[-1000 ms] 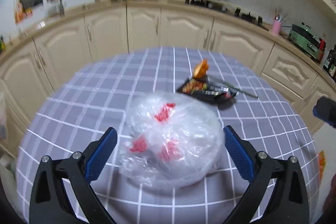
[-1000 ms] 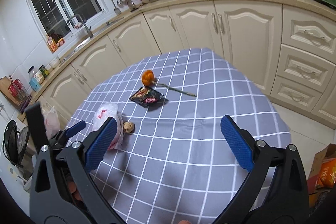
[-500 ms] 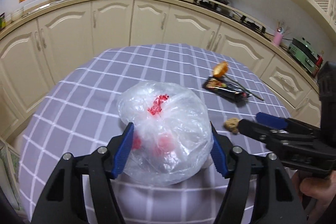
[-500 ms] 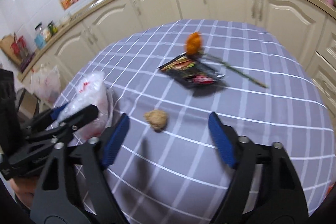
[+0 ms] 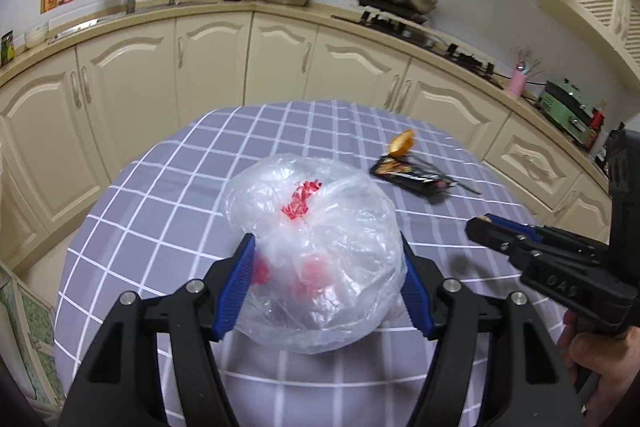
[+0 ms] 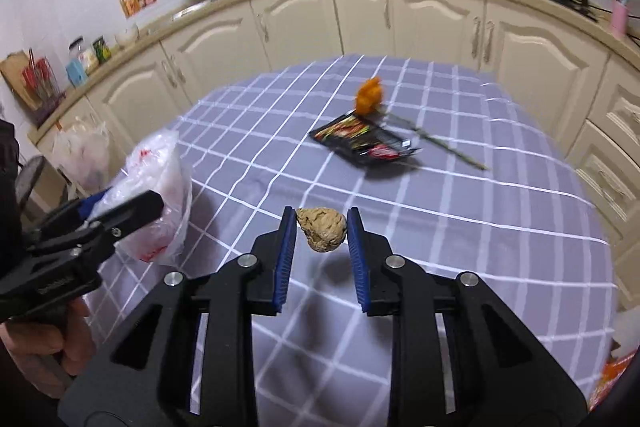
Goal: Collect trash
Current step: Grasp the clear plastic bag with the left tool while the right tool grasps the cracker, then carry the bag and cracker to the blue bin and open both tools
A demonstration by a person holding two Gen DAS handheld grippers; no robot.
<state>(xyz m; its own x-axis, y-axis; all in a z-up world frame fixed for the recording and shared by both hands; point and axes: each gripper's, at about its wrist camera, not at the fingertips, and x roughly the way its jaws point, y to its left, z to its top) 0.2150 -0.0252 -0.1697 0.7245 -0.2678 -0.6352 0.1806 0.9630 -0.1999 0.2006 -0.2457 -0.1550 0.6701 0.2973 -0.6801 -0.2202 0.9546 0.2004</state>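
Right gripper (image 6: 321,239), near table edge: jaws wide a sec ago, now closing round brown crumpled lump (image 6: 322,234); pads touching its sides, lump apparently lifted clear of the checked cloth (image 6: 460,227). First pickup judged nearly secured.

Left gripper (image 5: 328,281): earlier astride clear plastic bag (image 5: 316,251), now clamped on it; bag thus ready as receptacle.

Toward far edge, uncollected: black snack wrapper (image 6: 366,143), orange peel (image 6: 369,95), thin stick (image 6: 444,143). Wrapper print unreadable; embossed gripper lettering not legible.

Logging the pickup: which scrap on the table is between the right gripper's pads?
The brown crumpled lump; the orange peel and black wrapper lie farther back.
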